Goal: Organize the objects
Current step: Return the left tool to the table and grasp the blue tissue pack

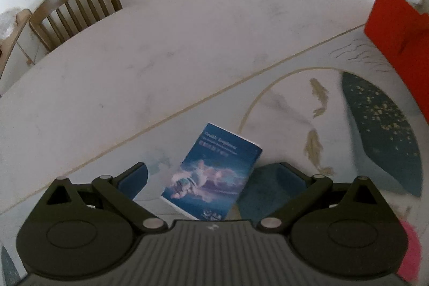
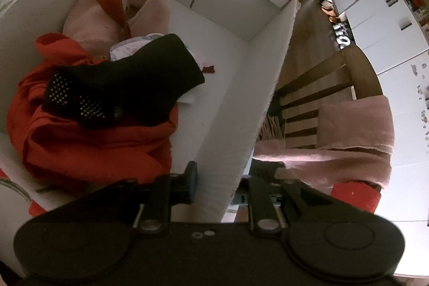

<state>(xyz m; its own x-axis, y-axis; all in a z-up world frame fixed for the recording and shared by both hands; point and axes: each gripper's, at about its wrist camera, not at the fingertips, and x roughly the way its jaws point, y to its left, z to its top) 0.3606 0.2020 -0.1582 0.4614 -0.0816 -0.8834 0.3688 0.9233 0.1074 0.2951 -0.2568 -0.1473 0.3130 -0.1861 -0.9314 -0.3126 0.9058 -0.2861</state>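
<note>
The left tongs (image 1: 206, 178) fill the bottom of their own view, blue pads spread wide, and the small blue booklet with a pale cloud-like picture on its cover (image 1: 214, 173) lies flat on the table (image 1: 161, 58) between them, untouched so far as can be seen. It rests on a pale mat printed with fish (image 1: 281, 103), and the red cardboard box (image 1: 396, 31) stands well apart at the right.

The right tongs (image 2: 214, 178) straddle the box's white side wall (image 2: 252, 103), their jaws nearly together; whether the pads press the card I cannot tell. Inside lie a red cloth (image 2: 93, 136), a black dotted sock (image 2: 120, 82) and a pink garment (image 2: 107, 18).

The step in hand looks like fetching the booklet while the box is steadied. Next, the left tongs likely need to drop, catch an edge of the flat, thin booklet and close without sliding it.
</note>
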